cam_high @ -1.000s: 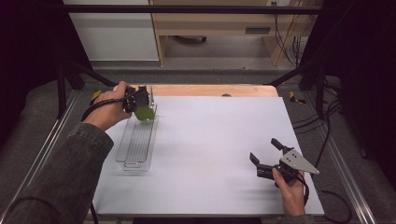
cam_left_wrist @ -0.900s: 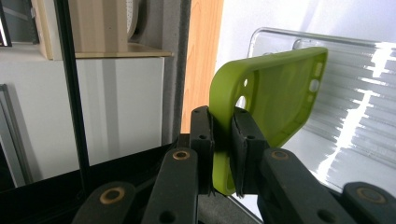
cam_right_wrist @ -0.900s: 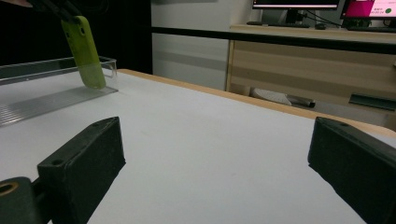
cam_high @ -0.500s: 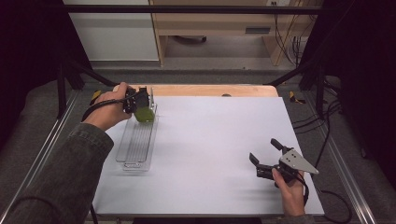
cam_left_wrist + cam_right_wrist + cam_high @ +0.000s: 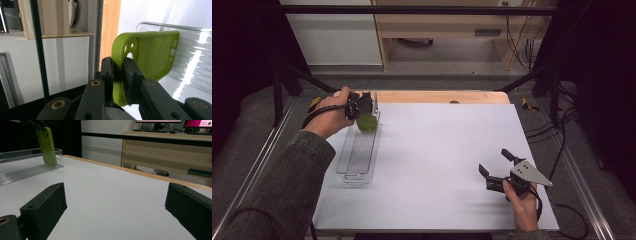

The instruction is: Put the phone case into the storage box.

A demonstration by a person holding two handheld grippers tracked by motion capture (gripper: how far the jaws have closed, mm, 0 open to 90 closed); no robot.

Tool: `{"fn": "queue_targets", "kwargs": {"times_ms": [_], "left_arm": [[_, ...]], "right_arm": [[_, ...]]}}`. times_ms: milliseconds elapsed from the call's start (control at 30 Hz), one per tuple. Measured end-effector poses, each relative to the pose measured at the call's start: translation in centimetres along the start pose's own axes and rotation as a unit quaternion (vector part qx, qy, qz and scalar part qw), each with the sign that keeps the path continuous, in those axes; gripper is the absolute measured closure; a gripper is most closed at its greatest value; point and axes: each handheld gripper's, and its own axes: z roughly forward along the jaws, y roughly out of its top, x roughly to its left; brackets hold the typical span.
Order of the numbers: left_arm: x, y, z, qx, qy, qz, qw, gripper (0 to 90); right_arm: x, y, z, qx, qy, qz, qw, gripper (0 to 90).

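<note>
The soft, matte olive-green phone case (image 5: 147,60), with rounded corners, a raised rim and camera cut-outs near one end, is clamped by its side wall between the black jaws of the left gripper (image 5: 118,75) and held on edge over the far end of the clear ribbed plastic tray (image 5: 357,160). That long, shallow tray lies at the left of the smooth white bench (image 5: 442,165), whose far edge shows a strip of pale wood. The right gripper (image 5: 495,163) rests near the bench's right front corner, jaws wide apart and holding nothing.
</note>
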Motion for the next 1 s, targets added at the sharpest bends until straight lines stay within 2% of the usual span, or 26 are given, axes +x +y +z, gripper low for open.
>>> {"fn": "queue_targets", "kwargs": {"times_ms": [67,467,700,833,1000], "left_arm": [[0.14,-0.02,0.21,-0.003,0.0,-0.004,1.0,78.0],[0.34,0.16,0.54,-0.011,0.001,0.008,0.9999,77.7],[0.35,0.11,0.64,-0.015,0.004,0.007,0.9999,77.0],[0.44,0.13,0.65,-0.012,0.01,0.0,0.9999,67.5],[0.84,-0.07,0.36,-0.021,0.032,-0.027,0.9989,50.4]], "right_arm": [[-0.01,-0.04,0.02,0.001,-0.001,0.0,1.0,3.8],[0.03,-0.19,0.14,0.005,-0.001,0.0,1.0,3.8],[0.04,-0.19,0.11,0.005,-0.001,0.001,1.0,3.8],[0.02,-0.2,0.12,0.006,-0.001,0.001,1.0,3.8],[0.05,-0.19,0.11,0.005,-0.001,0.001,1.0,3.7]]}}
